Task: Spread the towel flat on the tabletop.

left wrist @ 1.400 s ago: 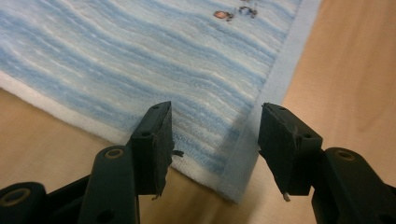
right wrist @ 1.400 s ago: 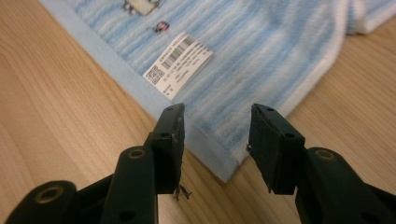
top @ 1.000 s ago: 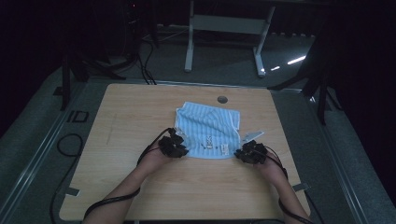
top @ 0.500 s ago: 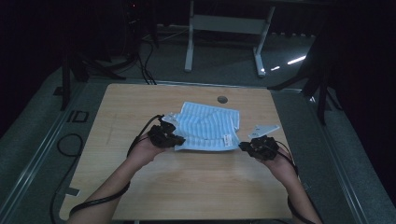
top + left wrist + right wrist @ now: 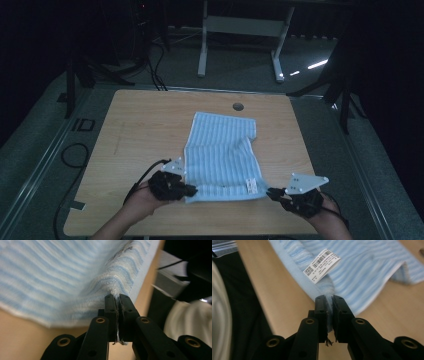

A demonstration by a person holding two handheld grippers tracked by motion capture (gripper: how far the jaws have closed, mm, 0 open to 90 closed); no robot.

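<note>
High view: light-blue striped terry towel (image 5: 222, 155) on the wooden table (image 5: 135, 125); left gripper (image 5: 189, 190) and right gripper (image 5: 270, 192) each clamp a near corner; white barcode label (image 5: 322, 262) nearby.

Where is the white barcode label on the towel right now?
In the high view the label sits near the striped towel's near-right corner, just left of the right gripper; it stands above that gripper's jaws in its own view.

You're working at a light wooden table (image 5: 150, 125) with a small round hole (image 5: 238, 106) near its far edge. Around it the room is dark. Grey floor (image 5: 235, 70) lies beyond, where a pale metal stand (image 5: 240, 25) sits, black cables (image 5: 155, 70) trail, and a bright streak of light (image 5: 318, 64) falls.
</note>
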